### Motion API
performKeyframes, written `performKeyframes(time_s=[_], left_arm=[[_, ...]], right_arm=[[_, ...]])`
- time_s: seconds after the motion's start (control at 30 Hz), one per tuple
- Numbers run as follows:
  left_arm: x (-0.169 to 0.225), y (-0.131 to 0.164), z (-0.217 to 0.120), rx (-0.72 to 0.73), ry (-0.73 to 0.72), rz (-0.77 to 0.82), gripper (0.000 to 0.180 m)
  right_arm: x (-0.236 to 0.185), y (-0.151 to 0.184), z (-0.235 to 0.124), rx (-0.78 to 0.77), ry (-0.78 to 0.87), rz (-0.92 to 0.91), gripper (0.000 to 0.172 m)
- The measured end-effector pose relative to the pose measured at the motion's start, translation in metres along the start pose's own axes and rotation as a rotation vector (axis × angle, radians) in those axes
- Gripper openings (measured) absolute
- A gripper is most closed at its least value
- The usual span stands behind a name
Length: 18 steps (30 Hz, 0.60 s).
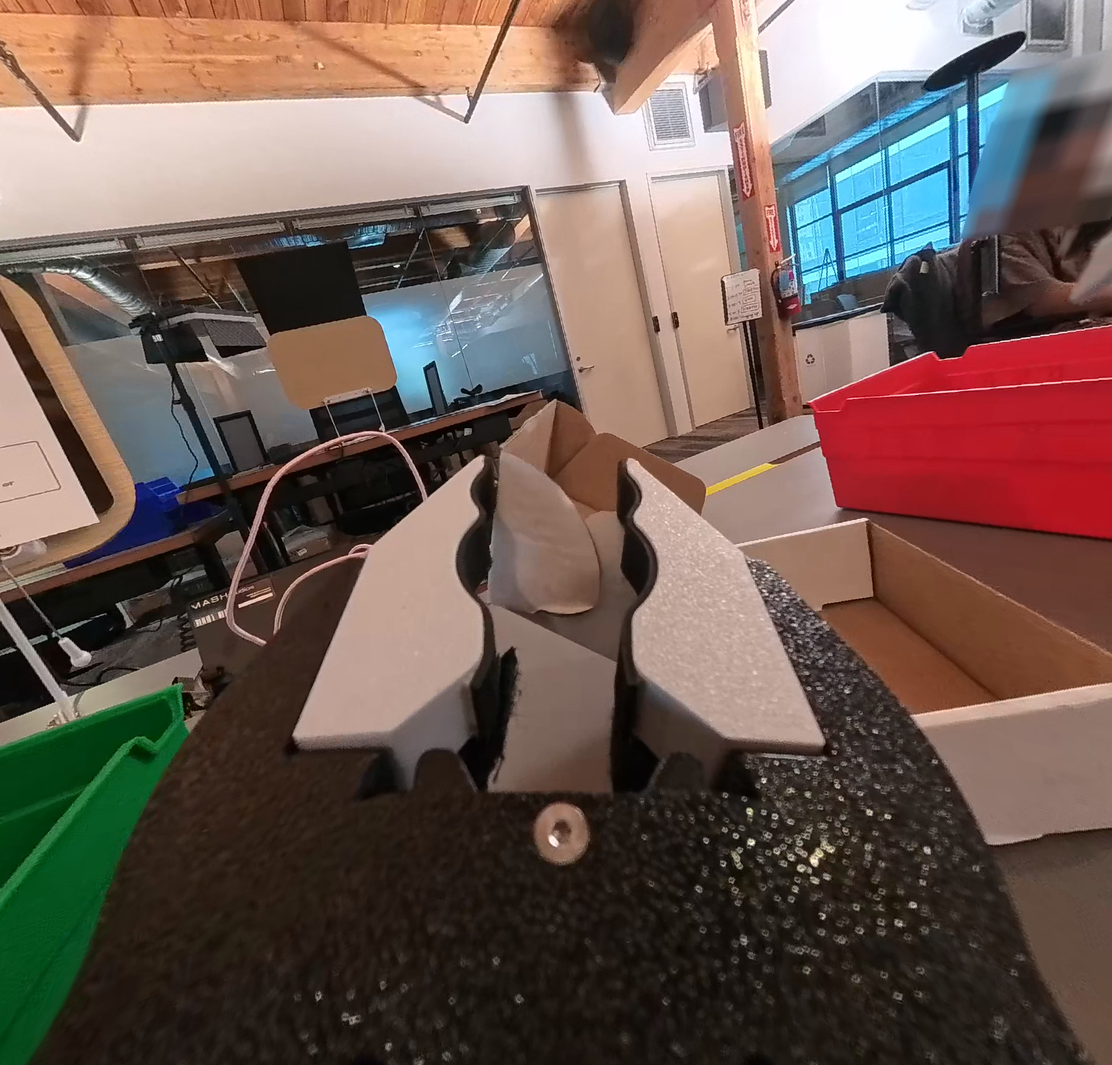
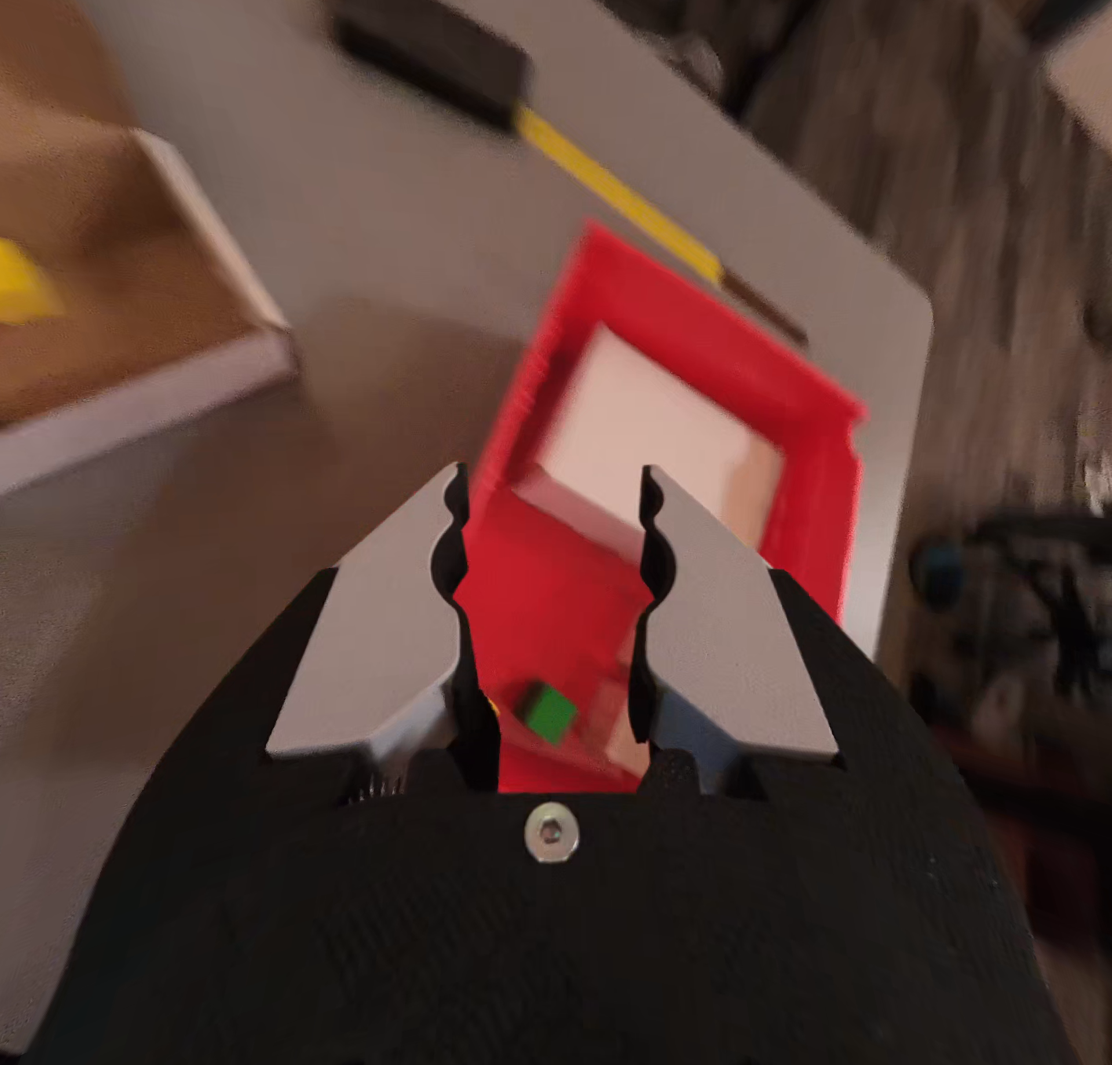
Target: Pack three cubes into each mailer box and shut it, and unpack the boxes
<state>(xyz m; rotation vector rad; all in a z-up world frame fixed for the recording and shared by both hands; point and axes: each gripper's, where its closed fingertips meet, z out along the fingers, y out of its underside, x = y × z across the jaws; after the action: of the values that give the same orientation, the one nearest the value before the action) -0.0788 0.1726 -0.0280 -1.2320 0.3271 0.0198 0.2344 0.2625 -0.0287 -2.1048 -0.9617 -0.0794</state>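
My right gripper (image 2: 553, 531) hangs parted and bare over the red bin (image 2: 830, 434); the green cube (image 2: 550, 714) lies at six o'clock, beneath my jaws.

Grey-brown table (image 1: 782, 476) bearing red bin (image 1: 975, 458), open mailer box (image 1: 987, 735), green bin (image 1: 66, 807).

The left gripper (image 1: 556, 531) points at a mailer box (image 1: 638, 482) whose white flap (image 1: 541, 561) stands up between its parted fingers; contact with the pads is unclear. An open mailer box (image 1: 939, 669) sits right, a red bin (image 1: 975, 452) beyond, a green bin (image 1: 72, 795) left.
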Motion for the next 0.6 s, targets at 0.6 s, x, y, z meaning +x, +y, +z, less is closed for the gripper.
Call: performKeyframes(time_s=[0.6], left_arm=[[-0.005, 0.006, 0.001, -0.012, 0.0, -0.038, 0.035]], right_arm=[[-0.263, -0.055, 0.102, -0.221, -0.682, -0.237, 0.04]])
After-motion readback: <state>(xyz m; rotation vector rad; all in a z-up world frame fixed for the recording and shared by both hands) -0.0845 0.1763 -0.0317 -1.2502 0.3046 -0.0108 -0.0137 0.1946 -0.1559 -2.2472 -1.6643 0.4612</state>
